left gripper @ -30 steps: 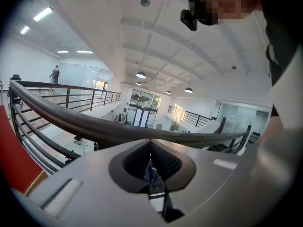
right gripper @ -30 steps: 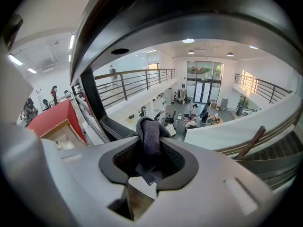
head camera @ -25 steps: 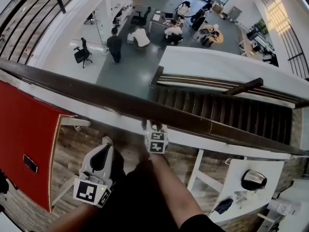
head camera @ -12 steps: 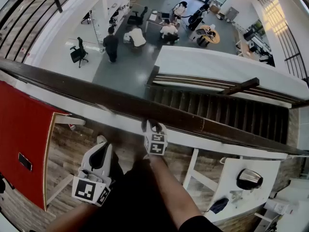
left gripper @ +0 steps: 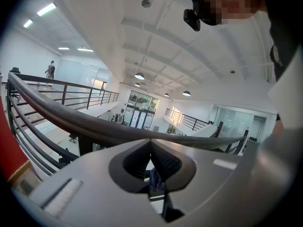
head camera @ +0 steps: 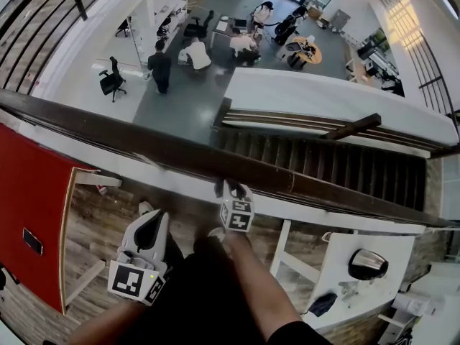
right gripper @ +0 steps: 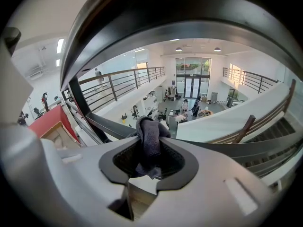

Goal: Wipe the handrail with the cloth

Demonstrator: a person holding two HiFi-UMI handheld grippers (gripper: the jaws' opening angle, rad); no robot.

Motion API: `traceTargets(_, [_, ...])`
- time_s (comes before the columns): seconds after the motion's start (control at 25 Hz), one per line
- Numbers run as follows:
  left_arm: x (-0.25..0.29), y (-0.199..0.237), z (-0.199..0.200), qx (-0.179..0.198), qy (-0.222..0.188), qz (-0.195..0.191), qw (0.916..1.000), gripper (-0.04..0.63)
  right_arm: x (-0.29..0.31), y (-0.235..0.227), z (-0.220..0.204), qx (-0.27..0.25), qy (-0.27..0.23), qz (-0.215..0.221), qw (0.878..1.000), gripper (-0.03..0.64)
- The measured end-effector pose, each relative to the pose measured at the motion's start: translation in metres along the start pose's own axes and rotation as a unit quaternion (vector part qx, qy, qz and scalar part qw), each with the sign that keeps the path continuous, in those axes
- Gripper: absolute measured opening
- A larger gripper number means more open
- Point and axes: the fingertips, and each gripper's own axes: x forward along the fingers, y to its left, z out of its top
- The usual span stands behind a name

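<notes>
The dark brown wooden handrail [head camera: 108, 131] crosses the head view from upper left to lower right. My right gripper [head camera: 228, 188] sits against its near side, shut on a dark grey cloth [right gripper: 147, 132] bunched between the jaws. In the right gripper view the handrail [right gripper: 189, 13] arches close overhead, just above the cloth. My left gripper [head camera: 146, 210] hangs lower and to the left, short of the rail and apart from it. Its jaws are shut with nothing between them [left gripper: 151, 143], and the handrail [left gripper: 71, 122] runs across just beyond them.
Past the rail is a drop to a lower floor with people, chairs and desks [head camera: 208, 45]. A staircase [head camera: 323, 164] descends at right. A red panel [head camera: 32, 192] stands at left, a white desk [head camera: 359, 293] at lower right. Dark lower rails [right gripper: 104, 126] run beneath the handrail.
My right gripper with the cloth has slid a little to the right along the handrail. The left gripper has barely moved.
</notes>
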Motion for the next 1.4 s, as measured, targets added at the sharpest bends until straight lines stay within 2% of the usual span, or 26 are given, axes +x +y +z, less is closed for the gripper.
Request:
traceTargets(0.68, [0.014,-0.022,0.002,0.003,-0.002,-0.013,0.9999,-0.002,-0.017,-0.049,-0.007,0.03,-0.005,-0.029,0.999,0.094])
traceTargets(0.92, [0.02,-0.039,0.004,0.018,-0.008,-0.029,0.9994,-0.002,-0.024,-0.068,-0.012,0.033,-0.009,-0.036,0.999,0.094])
traceTargets(1.4, [0.025,-0.051,0.003,0.026,-0.011,-0.039,0.9988,-0.002,-0.033,-0.092,-0.016,0.052,-0.013,-0.054,0.997,0.094])
